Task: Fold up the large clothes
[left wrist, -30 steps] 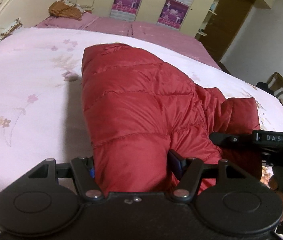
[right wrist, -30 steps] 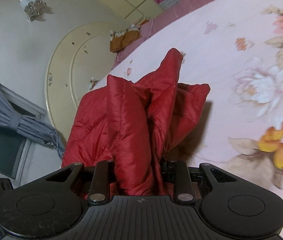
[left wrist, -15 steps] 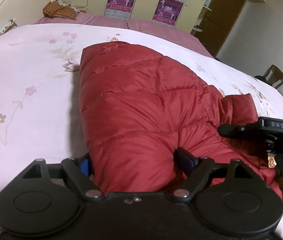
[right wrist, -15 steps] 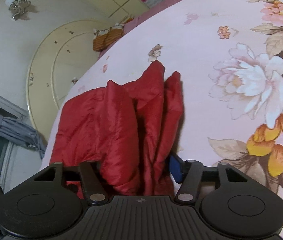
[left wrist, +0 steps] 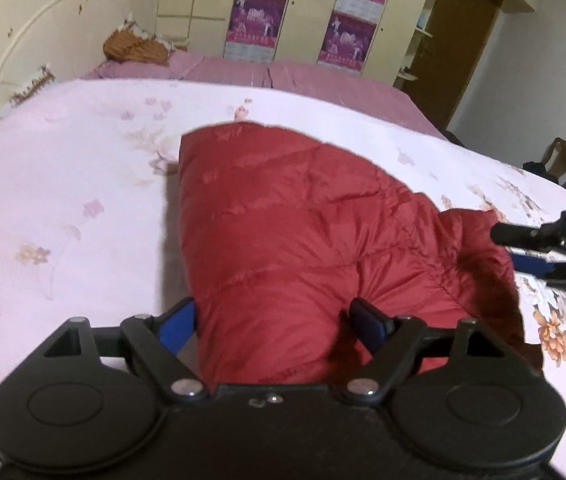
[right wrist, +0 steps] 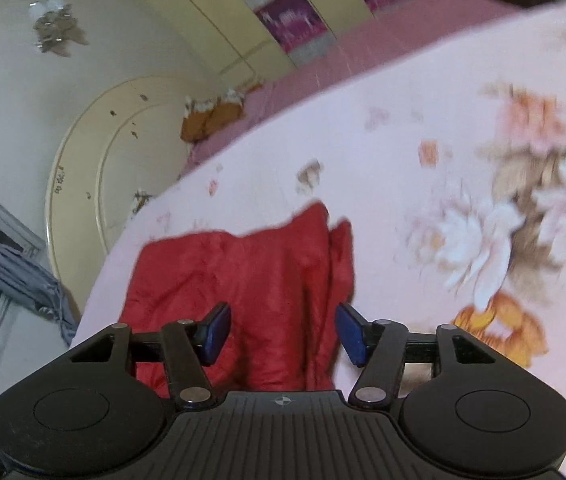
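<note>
A red quilted down jacket (left wrist: 303, 240) lies folded on the pink floral bedspread (left wrist: 63, 208). My left gripper (left wrist: 273, 324) is open, its blue pads spread wide on either side of the jacket's near edge. The jacket also shows in the right wrist view (right wrist: 251, 280), lying flat on the bed. My right gripper (right wrist: 281, 332) is open above the jacket's near end, with nothing between the pads. The right gripper also shows at the right edge of the left wrist view (left wrist: 543, 248).
A cream curved headboard (left wrist: 23, 60) stands at the bed's left. A brown cushion (left wrist: 135, 46) lies on the mauve sheet (left wrist: 283, 76) at the far side. Wardrobes with purple posters (left wrist: 259, 20) line the back wall. A wooden chair (left wrist: 563, 162) stands at the right.
Both grippers have opened and let go of the jacket. The jacket has dropped from bunched and lifted to flat on the bed. The right gripper has drawn back a little.
</note>
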Tool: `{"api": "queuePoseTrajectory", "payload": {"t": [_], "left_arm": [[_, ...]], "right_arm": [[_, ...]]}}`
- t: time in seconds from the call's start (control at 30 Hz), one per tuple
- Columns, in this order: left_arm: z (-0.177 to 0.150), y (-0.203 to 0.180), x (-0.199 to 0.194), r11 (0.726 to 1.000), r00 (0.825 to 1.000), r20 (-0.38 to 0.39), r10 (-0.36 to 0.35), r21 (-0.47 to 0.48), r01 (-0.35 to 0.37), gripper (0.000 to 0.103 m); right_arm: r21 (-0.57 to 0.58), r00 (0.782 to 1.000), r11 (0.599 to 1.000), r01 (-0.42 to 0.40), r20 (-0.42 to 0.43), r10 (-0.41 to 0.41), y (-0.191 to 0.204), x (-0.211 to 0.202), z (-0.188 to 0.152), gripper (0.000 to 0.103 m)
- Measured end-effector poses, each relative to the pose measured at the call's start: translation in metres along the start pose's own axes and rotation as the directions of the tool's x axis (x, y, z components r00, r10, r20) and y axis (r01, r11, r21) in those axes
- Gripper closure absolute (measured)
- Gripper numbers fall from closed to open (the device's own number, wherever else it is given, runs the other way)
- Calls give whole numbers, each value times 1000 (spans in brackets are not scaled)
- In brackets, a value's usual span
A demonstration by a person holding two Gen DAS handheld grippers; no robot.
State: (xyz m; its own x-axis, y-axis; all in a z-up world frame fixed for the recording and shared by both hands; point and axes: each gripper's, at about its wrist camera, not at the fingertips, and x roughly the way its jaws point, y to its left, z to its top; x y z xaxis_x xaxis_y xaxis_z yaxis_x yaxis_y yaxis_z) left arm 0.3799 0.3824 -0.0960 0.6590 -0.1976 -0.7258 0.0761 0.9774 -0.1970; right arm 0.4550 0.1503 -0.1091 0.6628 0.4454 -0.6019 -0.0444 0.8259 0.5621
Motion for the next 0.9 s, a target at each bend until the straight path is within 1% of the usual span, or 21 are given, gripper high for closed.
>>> {"api": "queuePoseTrajectory", "payload": {"t": [0.1,0.13,0.17,0.2,0.27,0.37,0.5,0.6,0.7,0.73,0.83,0.87,0.9], "left_arm": [[-1,-7,-16,1000,1000,25,-4,18,3,23],[0,-9,-22,1000,999,33,-11,24,10,23],[-1,-13,-28,999,999,40,-18,33,16,23],[-2,-16,-32,999,999,44,-23,43,21,23],[-7,-23,-39,998,998,44,-41,58,38,23],[-21,-32,-46,995,998,32,-57,87,54,24],[-45,-34,-44,989,999,17,-29,144,26,24],[-56,-28,-41,986,1000,17,-24,165,21,23],[-63,-18,-35,988,999,11,-31,150,29,23],[-63,-16,-34,989,999,10,-33,143,31,23],[-64,-16,-31,989,1000,10,-24,145,22,23],[-64,-16,-31,990,1000,8,-24,141,22,23],[-63,-14,-32,991,1000,7,-26,135,25,23]], "right_arm": [[-83,999,996,16,44,-13,18,-12,-2,46],[-101,998,995,20,54,-14,24,-14,-4,50],[-112,998,994,18,54,-12,27,-14,-5,64],[-117,999,993,19,47,-13,30,-14,-6,70],[-130,999,991,22,34,-18,34,-11,-10,70],[-182,999,983,39,17,-36,42,-9,-23,70],[-232,998,971,58,-13,-63,46,-6,-48,70],[-267,993,959,96,-39,-110,43,2,-68,70],[-346,986,927,142,-36,-165,42,17,-81,70],[-356,985,923,144,-39,-169,39,22,-85,70],[-343,982,928,147,-60,-178,36,28,-84,70],[-341,981,927,155,-57,-185,39,23,-81,70],[-332,984,931,151,-41,-174,42,14,-79,70]]}}
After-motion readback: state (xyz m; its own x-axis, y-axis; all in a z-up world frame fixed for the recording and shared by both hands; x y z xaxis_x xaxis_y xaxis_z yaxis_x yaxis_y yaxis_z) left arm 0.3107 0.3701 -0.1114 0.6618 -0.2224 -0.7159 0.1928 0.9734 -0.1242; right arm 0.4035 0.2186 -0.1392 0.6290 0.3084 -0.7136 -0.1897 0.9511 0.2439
